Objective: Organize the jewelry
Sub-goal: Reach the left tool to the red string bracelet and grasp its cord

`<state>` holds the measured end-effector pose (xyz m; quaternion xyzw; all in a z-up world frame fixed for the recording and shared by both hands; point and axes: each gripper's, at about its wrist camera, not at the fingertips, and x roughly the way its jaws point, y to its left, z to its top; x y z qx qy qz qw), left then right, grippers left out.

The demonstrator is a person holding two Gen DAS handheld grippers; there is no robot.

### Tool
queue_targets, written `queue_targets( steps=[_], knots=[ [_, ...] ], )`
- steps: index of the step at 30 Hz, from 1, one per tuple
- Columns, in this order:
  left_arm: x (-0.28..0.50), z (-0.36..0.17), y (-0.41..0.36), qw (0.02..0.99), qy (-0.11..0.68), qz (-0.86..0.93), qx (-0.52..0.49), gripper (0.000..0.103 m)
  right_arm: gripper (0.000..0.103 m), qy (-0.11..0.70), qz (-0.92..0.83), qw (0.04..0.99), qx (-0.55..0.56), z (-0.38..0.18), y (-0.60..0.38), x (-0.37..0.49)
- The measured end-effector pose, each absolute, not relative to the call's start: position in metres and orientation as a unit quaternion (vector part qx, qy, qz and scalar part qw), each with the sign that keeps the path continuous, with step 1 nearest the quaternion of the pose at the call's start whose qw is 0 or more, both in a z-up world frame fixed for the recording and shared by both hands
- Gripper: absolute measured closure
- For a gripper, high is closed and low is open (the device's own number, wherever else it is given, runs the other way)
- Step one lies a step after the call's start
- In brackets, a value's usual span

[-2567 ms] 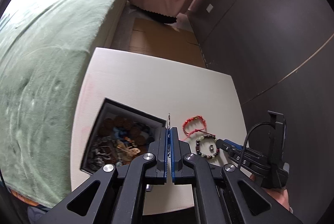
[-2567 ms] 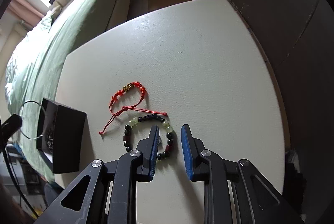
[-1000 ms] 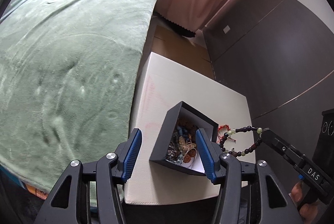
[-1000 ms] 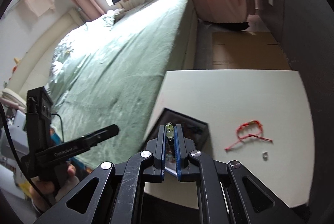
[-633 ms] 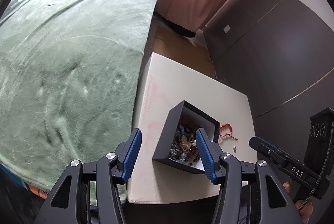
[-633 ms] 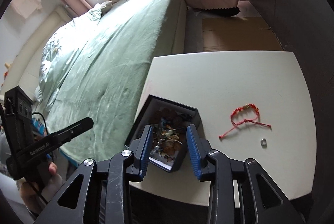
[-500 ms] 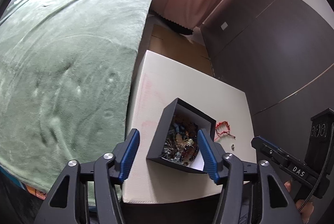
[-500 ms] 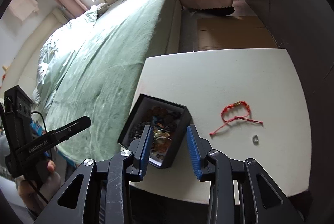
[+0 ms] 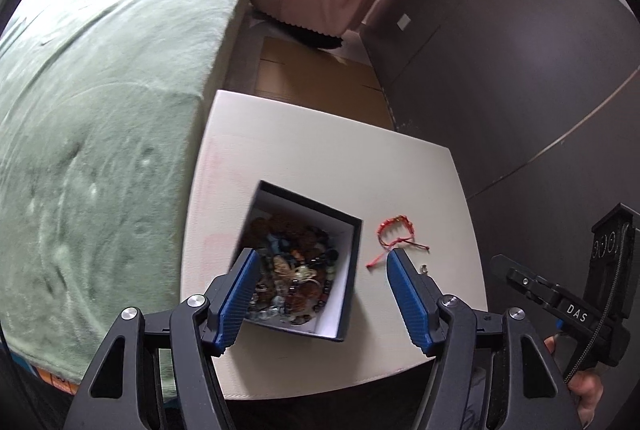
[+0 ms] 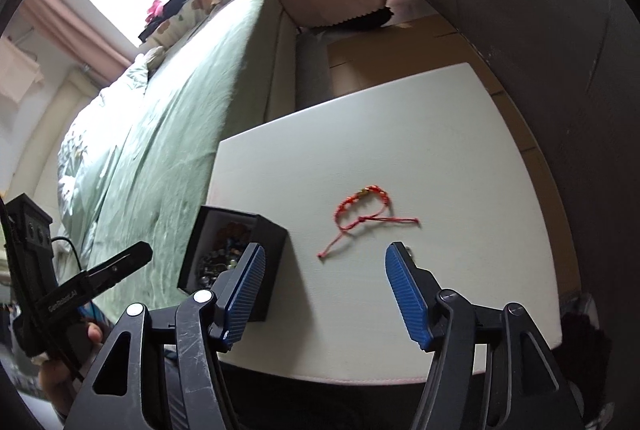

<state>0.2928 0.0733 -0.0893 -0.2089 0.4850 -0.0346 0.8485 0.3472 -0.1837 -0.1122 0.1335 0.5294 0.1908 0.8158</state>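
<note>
The left gripper point(image 9: 320, 290) is opening, empty, above the black square jewelry box point(image 9: 348, 270) on the white table point(image 9: 320, 157). The right gripper point(image 10: 324, 290) is opening, empty; the red braided cord bracelet point(image 10: 362, 209) lies right of the box.

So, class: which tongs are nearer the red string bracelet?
Right. The right tongs hover just short of the red string bracelet; the left tongs are over the box beside it. Both are opening, with nothing gripped.

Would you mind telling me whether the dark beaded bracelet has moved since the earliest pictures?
Yes. It no longer lies on the white table below the red string bracelet; it has gone left into the black jewelry box, and only a small ring remains there.
</note>
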Motion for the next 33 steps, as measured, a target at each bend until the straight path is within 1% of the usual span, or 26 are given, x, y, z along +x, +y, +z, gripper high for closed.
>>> queue_targets(
  steps=[10, 18, 22, 26, 28, 30, 33],
  knots=[
    [0.321, -0.091, 0.008, 0.847, 0.507, -0.059, -0.148, 0.036, 0.040, 0.532, 0.166, 0.812, 0.173, -0.129, -0.237, 0.351],
    [0.350, -0.109, -0.034, 0.833, 0.538, -0.073, -0.104, 0.037, 0.040, 0.531, 0.153, 0.810, 0.196, -0.142, -0.272, 0.354],
    [0.365, -0.120, -0.052, 0.825, 0.553, -0.077, -0.087, 0.046, 0.040, 0.532, 0.146, 0.808, 0.209, -0.150, -0.288, 0.355],
    [0.377, -0.132, -0.068, 0.818, 0.567, -0.081, -0.063, 0.050, 0.040, 0.530, 0.139, 0.807, 0.219, -0.156, -0.302, 0.356],
    [0.382, -0.140, -0.076, 0.812, 0.576, -0.084, -0.050, 0.056, 0.040, 0.530, 0.136, 0.806, 0.224, -0.159, -0.309, 0.356],
    [0.386, -0.146, -0.083, 0.807, 0.584, -0.084, -0.038, 0.058, 0.040, 0.530, 0.134, 0.806, 0.228, -0.162, -0.315, 0.356],
    [0.391, -0.158, -0.092, 0.797, 0.598, -0.084, -0.017, 0.066, 0.040, 0.529, 0.129, 0.804, 0.237, -0.166, -0.323, 0.356]
  ],
)
